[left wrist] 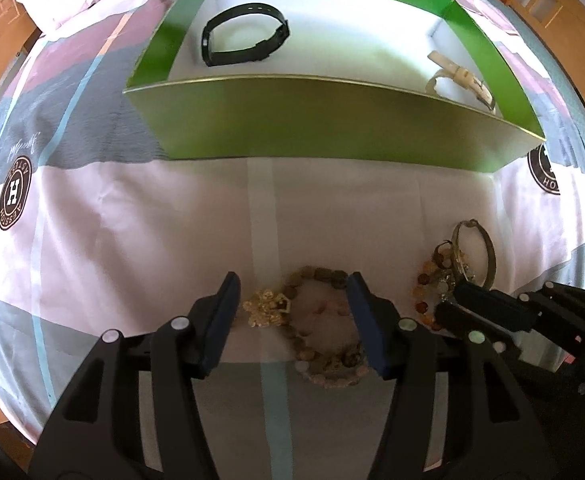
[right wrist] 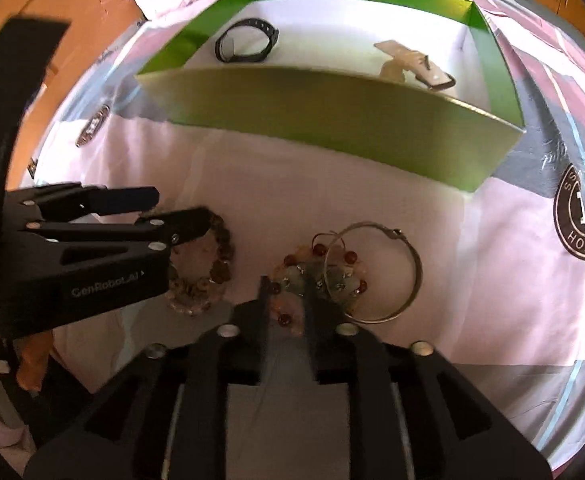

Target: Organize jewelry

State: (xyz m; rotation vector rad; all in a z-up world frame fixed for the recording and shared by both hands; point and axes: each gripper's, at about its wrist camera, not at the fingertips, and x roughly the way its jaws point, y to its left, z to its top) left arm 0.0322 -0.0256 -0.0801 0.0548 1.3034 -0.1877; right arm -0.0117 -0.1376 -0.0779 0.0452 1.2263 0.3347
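Where it shows, "GenRobot.AI" marks hand-held gripper [right wrist: 172,216].

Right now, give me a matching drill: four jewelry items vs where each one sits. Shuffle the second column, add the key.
Items:
1. black watch
2. cream strap
3. brown bead bracelet
4. metal bangle

Places:
A. on the bedspread, between the open fingers of the left gripper
B. inside the green box, right end
C. on the bedspread, overlapping the orange bead string by the right gripper
D. inside the green box, left side

Pairs: 1-D, 2-B, 3-A, 4-C
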